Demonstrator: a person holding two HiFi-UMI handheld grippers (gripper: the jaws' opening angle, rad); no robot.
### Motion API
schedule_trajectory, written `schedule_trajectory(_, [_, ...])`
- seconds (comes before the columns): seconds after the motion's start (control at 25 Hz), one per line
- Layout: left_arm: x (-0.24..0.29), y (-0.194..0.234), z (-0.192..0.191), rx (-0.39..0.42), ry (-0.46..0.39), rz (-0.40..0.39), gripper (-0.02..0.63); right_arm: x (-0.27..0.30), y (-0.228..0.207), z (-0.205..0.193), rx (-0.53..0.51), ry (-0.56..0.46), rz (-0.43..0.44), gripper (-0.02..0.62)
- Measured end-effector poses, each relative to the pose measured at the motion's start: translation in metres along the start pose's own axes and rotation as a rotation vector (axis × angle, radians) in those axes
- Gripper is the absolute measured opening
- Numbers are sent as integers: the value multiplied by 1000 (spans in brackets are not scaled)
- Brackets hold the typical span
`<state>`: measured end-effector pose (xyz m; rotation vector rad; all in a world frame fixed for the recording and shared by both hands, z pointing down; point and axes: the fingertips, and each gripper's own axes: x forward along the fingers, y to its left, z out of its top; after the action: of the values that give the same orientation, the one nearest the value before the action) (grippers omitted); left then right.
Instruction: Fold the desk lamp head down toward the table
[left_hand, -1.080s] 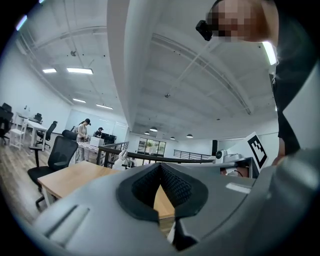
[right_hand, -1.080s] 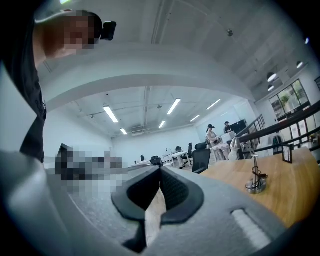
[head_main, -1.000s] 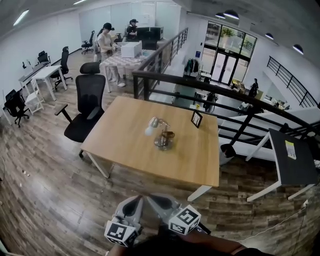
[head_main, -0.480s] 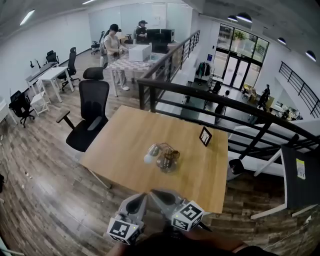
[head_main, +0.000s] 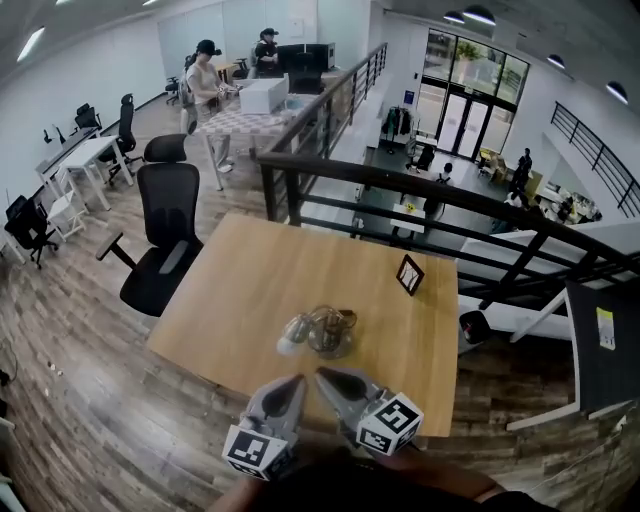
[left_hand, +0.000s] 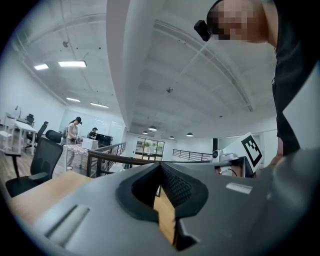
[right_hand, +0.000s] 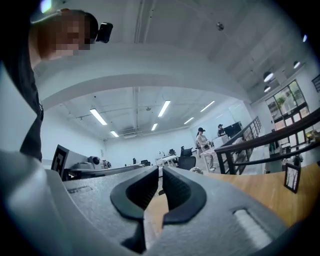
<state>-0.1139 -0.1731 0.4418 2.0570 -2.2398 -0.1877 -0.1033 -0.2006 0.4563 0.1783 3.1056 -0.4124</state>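
Note:
The desk lamp (head_main: 322, 331) stands near the front middle of the wooden table (head_main: 240, 290), with a metal base and wire frame. Its pale bulb head (head_main: 292, 342) leans low to the left. Both grippers are held side by side at the table's near edge, pointing level at the lamp and apart from it. My left gripper (head_main: 296, 381) (left_hand: 160, 167) has its jaws together with nothing between them. My right gripper (head_main: 322, 375) (right_hand: 161, 173) is opening, with a thin slit between its empty jaws.
A small black picture frame (head_main: 409, 274) (right_hand: 291, 177) stands at the table's far right. A black office chair (head_main: 160, 240) sits at the left side. A dark railing (head_main: 400, 185) runs behind the table, and a dark desk (head_main: 605, 340) is at the right. People stand far back.
I have come closer to the table. The lamp now lies just ahead of both grippers, whose tips have reached the table's near edge.

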Motion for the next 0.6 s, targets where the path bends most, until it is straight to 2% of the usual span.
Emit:
schedule_trajectory(0.2, [30, 32, 6, 4, 9, -113, 2, 27, -35, 6, -1, -27, -130, 28])
schedule_trajectory(0.4, [54, 82, 20, 1, 1, -230, 2, 65, -55, 11, -6, -22, -290, 62])
schedule_trajectory(0.6, [72, 116, 30, -9, 33, -360, 2, 95, -78, -1, 38, -6, -459, 169])
